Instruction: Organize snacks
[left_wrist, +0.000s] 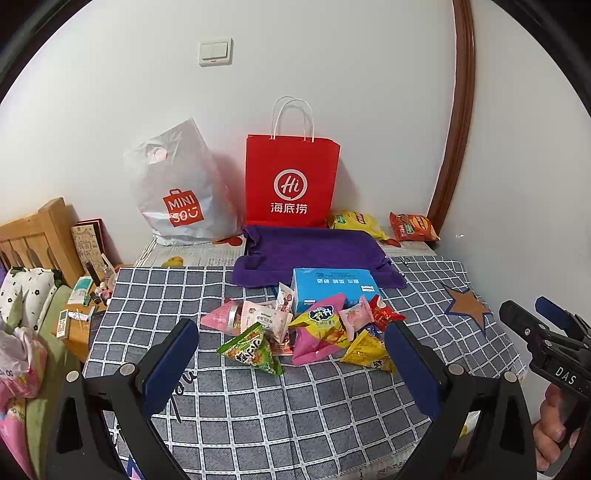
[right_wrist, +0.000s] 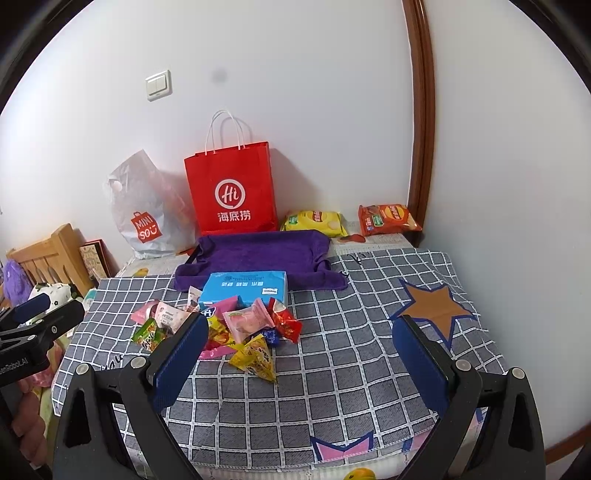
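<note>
**A:** Where did the snacks lie from the tongs?

**B:** Straight ahead and a little far of the left gripper (left_wrist: 291, 354), whose blue pads stood wide apart with nothing between them. The snack pile (left_wrist: 303, 328) sat framed in that gap on the checked cloth (left_wrist: 258, 398). The right gripper (right_wrist: 301, 356) was just as widely spread and empty, but the pile lay to its left, by its left pad. I judged the left one better lined up.

**A:** Any long axis to square up to?

**B:** The pile ran left to right. Nearest were the green triangular packet (left_wrist: 251, 349) and a yellow one (left_wrist: 365, 350), pointed and tilted.

**A:** And beyond?

**B:** The blue box (left_wrist: 332, 290) touched the pile's far edge, then the purple towel (left_wrist: 314, 258), then the red paper bag (left_wrist: 291, 181) at the wall.

**A:** What couldn't you make out?

**B:** The packets overlapped, so lower ones were half hidden. The bag's mouth faced up; its inside was unseen.
</note>
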